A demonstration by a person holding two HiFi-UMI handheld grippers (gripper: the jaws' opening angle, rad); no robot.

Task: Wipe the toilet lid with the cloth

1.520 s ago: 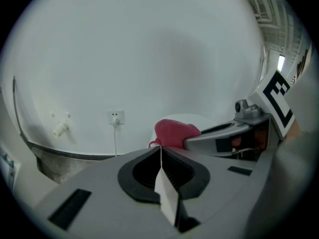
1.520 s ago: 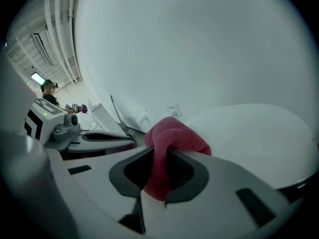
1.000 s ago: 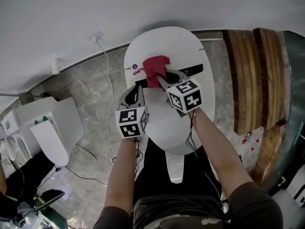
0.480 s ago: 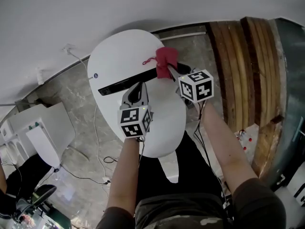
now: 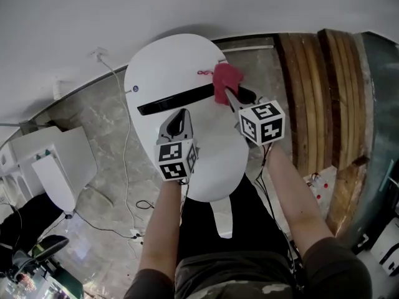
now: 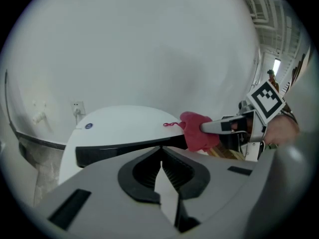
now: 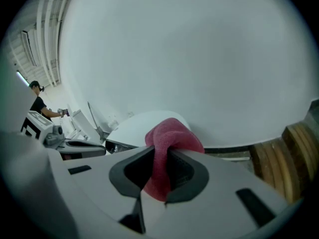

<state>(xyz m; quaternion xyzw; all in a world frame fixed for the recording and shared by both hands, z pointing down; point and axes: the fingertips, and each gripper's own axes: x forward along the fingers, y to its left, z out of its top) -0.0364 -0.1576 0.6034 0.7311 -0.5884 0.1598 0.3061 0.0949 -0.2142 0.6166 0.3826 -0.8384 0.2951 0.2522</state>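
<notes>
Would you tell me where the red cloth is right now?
In the head view the red cloth sits clamped in the right gripper at the right edge of the toilet lid, beside the wooden planks.

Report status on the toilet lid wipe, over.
Right hand-held gripper shut on red cloth; left hand-held gripper shut, empty. Cloth at toilet lid's right edge, contact unclear. Nothing on the lid in the way.

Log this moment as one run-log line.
right gripper: shut on red cloth | left gripper: shut, empty | red cloth: at right edge of toilet lid | contact: unclear
</notes>
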